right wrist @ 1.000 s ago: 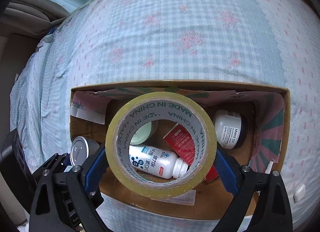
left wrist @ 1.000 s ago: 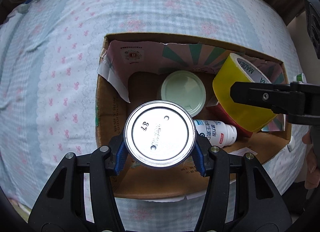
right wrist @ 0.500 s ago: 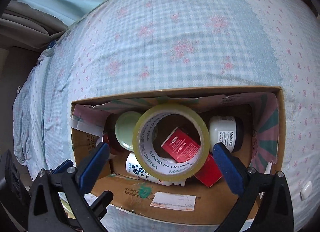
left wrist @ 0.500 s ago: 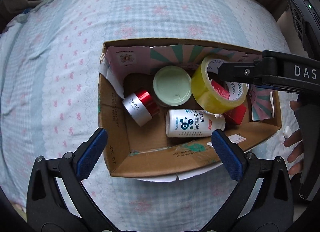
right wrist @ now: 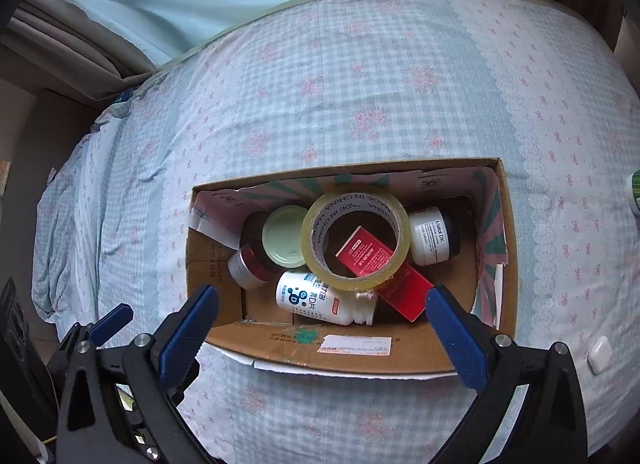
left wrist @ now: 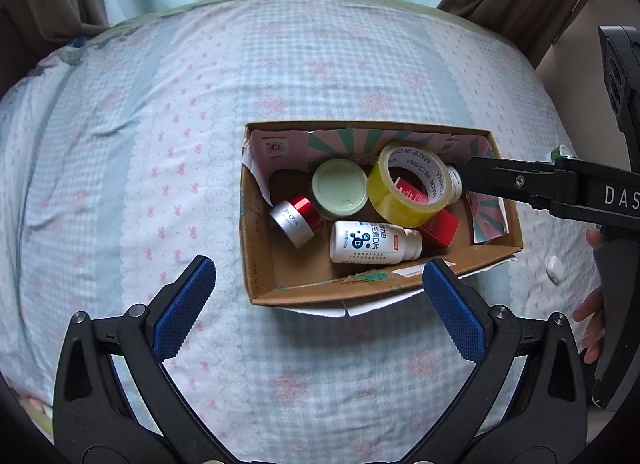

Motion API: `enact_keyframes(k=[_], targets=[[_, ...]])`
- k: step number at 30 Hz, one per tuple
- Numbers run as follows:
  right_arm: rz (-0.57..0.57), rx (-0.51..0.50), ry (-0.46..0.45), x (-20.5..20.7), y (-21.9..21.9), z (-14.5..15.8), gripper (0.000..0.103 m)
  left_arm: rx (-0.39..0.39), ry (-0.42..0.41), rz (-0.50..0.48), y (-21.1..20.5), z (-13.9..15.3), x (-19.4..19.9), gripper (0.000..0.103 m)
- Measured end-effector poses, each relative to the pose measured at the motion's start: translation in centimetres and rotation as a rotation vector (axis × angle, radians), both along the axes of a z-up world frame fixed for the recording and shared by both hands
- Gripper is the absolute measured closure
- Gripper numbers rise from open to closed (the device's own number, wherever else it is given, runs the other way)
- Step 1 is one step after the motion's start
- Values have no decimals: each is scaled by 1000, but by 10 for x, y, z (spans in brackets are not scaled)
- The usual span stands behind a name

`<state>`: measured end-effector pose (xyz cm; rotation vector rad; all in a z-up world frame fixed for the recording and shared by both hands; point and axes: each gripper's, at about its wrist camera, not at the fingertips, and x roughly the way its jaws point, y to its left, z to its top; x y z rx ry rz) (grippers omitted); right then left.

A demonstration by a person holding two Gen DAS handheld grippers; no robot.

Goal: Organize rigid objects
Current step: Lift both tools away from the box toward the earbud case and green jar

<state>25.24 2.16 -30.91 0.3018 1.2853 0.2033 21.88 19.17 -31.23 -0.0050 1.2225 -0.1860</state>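
Note:
An open cardboard box [left wrist: 262,264] [right wrist: 212,264] sits on the bed. Inside lie a yellow tape roll [left wrist: 404,206] [right wrist: 316,236], a silver-and-red jar [left wrist: 296,220] [right wrist: 250,266], a jar with a pale green lid [left wrist: 340,188] [right wrist: 286,236], a white bottle on its side [left wrist: 374,242] [right wrist: 320,298], a red carton [left wrist: 440,226] [right wrist: 396,280] and a white-and-black jar [right wrist: 434,234]. My left gripper [left wrist: 318,302] is open and empty, above the box's near edge. My right gripper [right wrist: 322,330] is open and empty, also near the front wall.
The bed has a light blue checked sheet [left wrist: 140,168] with pink flowers. A small white case [left wrist: 555,267] [right wrist: 600,354] lies right of the box. A green-and-white object [right wrist: 634,192] sits at the far right. The right gripper's body [left wrist: 552,192] reaches over the box's right end.
Both grippers have opened and pulled back and up. The silver-and-red jar left the left gripper and the tape roll left the right one; both now lie in the box.

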Motion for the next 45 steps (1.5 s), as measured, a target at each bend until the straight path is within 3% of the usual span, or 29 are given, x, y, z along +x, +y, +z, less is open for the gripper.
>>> enact_keyframes(k=[8, 16, 19, 23, 27, 32, 37, 42, 45], targets=[[-37, -65, -122, -52, -16, 60, 0, -38, -72, -33, -6, 50, -43, 0], [-102, -127, -206, -108, -66, 108, 0, -43, -137, -90, -38, 91, -77, 0], [-123, -163, -233, -128, -90, 123, 0, -46, -165, -99, -58, 107, -85, 0], [-145, -196, -278, -149, -130, 142, 0, -138, -187, -129, -90, 122, -93, 0], [-158, -198, -300, -161, -180, 152, 0, -121, -204, -154, -138, 131, -101, 0], [-99, -254, -336, -165, -247, 155, 0, -68, -248, -144, -206, 131, -117, 0], [10, -276, -353, -153, -314, 136, 0, -61, -247, -72, -272, 118, -132, 0], [104, -317, -362, -135, -368, 104, 0, -87, -207, -52, -337, 81, -146, 0], [153, -329, -377, -122, -394, 80, 0, -111, -208, -106, -374, 46, -153, 0]])
